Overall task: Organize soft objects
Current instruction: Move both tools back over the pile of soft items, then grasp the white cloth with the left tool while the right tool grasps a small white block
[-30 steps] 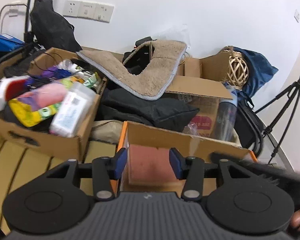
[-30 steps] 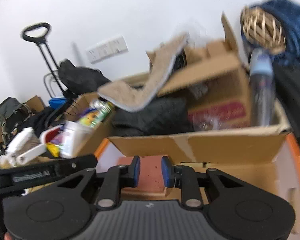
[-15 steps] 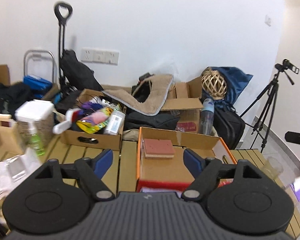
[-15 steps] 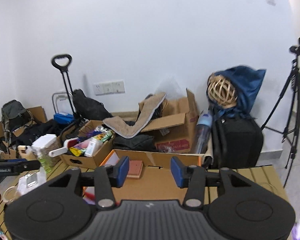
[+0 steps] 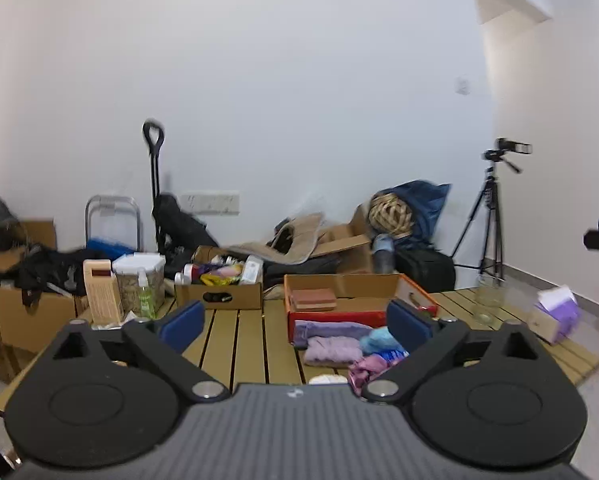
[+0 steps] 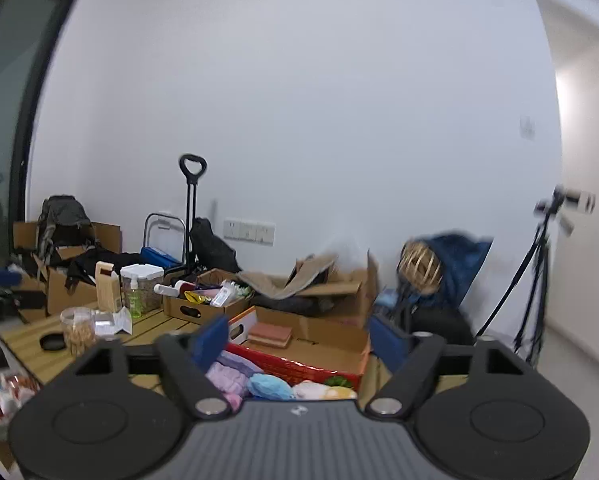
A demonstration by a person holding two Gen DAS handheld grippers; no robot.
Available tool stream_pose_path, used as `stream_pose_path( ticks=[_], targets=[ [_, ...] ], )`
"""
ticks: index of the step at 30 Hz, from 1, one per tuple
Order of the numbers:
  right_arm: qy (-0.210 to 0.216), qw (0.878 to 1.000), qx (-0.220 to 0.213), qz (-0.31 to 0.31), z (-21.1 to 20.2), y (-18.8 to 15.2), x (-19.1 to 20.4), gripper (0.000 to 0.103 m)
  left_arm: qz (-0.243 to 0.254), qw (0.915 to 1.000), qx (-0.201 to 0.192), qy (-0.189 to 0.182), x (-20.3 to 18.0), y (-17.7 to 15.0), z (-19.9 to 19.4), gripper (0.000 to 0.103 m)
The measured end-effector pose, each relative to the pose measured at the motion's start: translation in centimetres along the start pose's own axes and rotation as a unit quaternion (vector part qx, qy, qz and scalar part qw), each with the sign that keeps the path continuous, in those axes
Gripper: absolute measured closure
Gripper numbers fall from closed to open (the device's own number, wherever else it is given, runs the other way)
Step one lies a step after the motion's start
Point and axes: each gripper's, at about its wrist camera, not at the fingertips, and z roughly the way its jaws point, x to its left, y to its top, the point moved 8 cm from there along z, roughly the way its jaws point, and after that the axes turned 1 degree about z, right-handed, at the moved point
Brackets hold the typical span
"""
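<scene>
A pile of soft items lies on the slatted wooden table [image 5: 239,340] in front of an orange cardboard box [image 5: 339,314]: folded purple cloths [image 5: 331,350], a light blue ball [image 5: 379,338] and a pink-purple piece [image 5: 369,368]. The box holds a reddish-brown pad [image 5: 313,299]. My left gripper [image 5: 295,326] is open and empty, held back above the table. My right gripper [image 6: 299,340] is open and empty too; below it lie the purple cloths [image 6: 229,376], the blue ball [image 6: 269,386] and a pale yellow soft thing [image 6: 325,392]. The box [image 6: 311,366] and pad [image 6: 269,334] show there as well.
A brown box of bottles and packets [image 5: 219,286] stands left of the orange box. A lidded white jar [image 5: 137,280], a green spray bottle [image 5: 145,296] and a tan carton [image 5: 101,292] stand further left. A purple tissue box [image 5: 553,314] and a glass jar [image 5: 487,296] sit at right. A tripod [image 5: 489,216] stands behind.
Both grippers have pulled far back and up from the orange box and opened wide. The pad now lies in the box, and the soft pile in front has come into view.
</scene>
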Motion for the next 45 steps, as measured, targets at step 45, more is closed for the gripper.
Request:
stream_pose_path(
  ticks=[45],
  targets=[
    [0.003, 0.992, 0.085, 0.098, 13.6, -18.7, 10.6, 0.019, 0.018, 0.9956, 0.092, 0.000, -2.1, -14.9, 16.1, 0.022]
  ],
)
